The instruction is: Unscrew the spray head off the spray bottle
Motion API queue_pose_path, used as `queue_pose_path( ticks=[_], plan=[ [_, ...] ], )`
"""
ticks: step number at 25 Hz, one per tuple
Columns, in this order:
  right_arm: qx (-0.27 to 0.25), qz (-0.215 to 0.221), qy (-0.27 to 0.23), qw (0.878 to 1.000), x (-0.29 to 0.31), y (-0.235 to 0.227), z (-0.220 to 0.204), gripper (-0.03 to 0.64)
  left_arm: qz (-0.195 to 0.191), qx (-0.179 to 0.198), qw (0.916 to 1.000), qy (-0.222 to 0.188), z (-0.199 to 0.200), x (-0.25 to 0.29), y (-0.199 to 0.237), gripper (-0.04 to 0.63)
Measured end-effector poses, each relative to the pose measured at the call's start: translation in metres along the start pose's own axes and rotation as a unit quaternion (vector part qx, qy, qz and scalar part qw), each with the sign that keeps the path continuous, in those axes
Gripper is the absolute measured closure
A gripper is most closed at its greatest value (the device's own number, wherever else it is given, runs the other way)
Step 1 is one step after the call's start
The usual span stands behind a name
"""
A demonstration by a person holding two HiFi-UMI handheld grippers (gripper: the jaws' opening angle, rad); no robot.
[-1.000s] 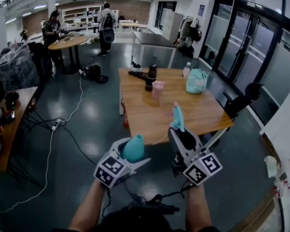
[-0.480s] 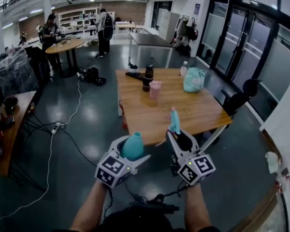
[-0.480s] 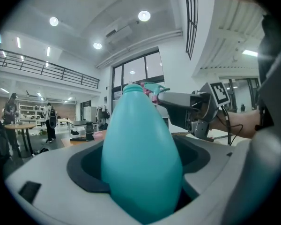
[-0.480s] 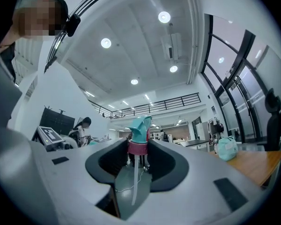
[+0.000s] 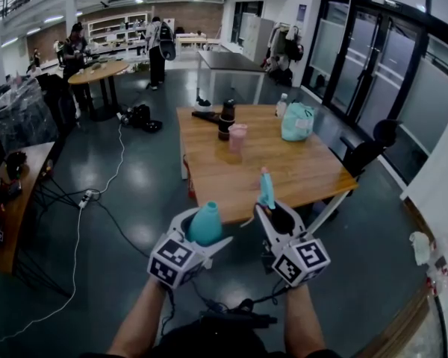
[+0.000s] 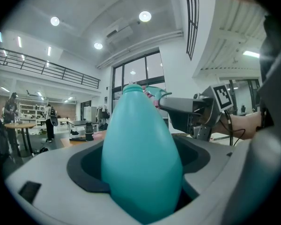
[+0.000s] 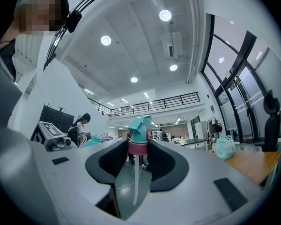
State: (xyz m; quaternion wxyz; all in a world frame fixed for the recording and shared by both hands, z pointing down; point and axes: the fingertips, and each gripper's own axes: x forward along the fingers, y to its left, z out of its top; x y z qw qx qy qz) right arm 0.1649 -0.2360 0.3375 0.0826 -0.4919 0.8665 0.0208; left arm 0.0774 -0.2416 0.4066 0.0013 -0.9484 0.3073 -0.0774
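As spray head (image 5: 266,189) clears bottle (image 5: 206,226), table (image 5: 231,177) beyond

Forearms (image 5: 138,315) pointed toward twelve o'clock; left gripper (image 5: 203,228) clamped the bottle (image 5: 206,222); right gripper (image 5: 269,209), at its three o'clock, pinched the spray head (image 5: 266,189).

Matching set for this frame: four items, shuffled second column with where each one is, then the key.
1. spray bottle
2. spray head
3. pink cup
4. teal bag

a. far right corner of the wooden table
b. clamped in the right gripper, tube hanging down
c. clamped in the left gripper, no head on it
d. on the table next to the dark bottle

Pairs: 1-c, 2-b, 3-d, 4-a
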Motion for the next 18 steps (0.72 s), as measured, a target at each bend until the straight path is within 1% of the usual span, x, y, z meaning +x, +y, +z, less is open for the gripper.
queue_pose_path(
  ticks=[18],
  plan=[
    [-0.008,-0.001,-0.001,1.0,-0.0044,0.0021,0.0029,0.482,-0.005,-0.002,1.0,0.001,-0.0021,0.0024,-0.0057,0.172]
  ],
)
